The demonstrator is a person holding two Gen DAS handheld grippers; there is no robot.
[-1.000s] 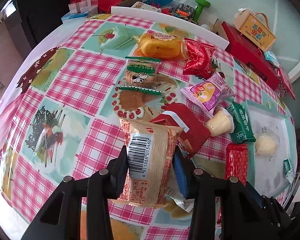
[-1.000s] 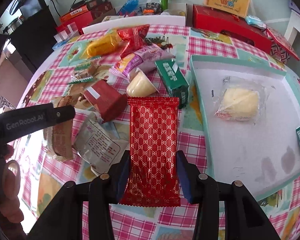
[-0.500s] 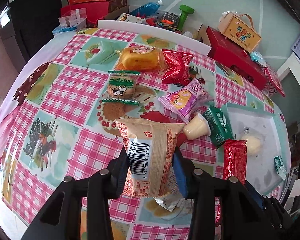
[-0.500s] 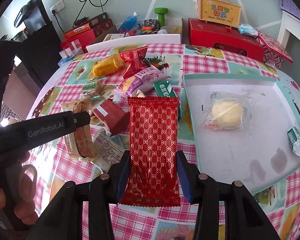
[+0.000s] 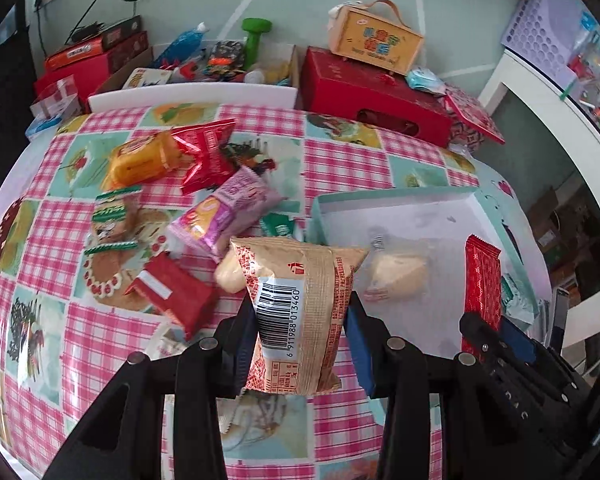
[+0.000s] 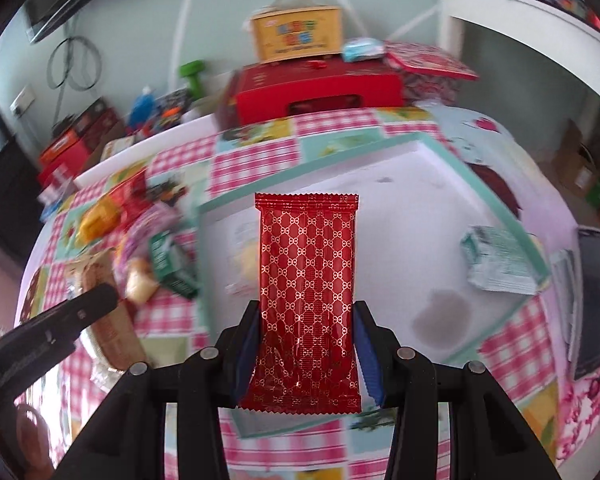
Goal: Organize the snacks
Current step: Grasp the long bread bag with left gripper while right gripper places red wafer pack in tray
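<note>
You hold one snack in each gripper, above the checkered table.

Your left gripper (image 5: 300,316) is closed on the tan barcode packet (image 5: 300,312), in the lower centre of its frame, beside the teal tray (image 5: 392,196). Your right gripper (image 6: 306,340) is closed on the red patterned packet (image 6: 306,296), which hangs over the tray's white floor in the frame centre.

Behind the bench's pink checked tablecloth (image 5: 340,164) stands a long red gift box (image 5: 374,98), a yellow carry box (image 5: 374,40) on top and a green dumbbell (image 5: 255,40) to its left.
</note>
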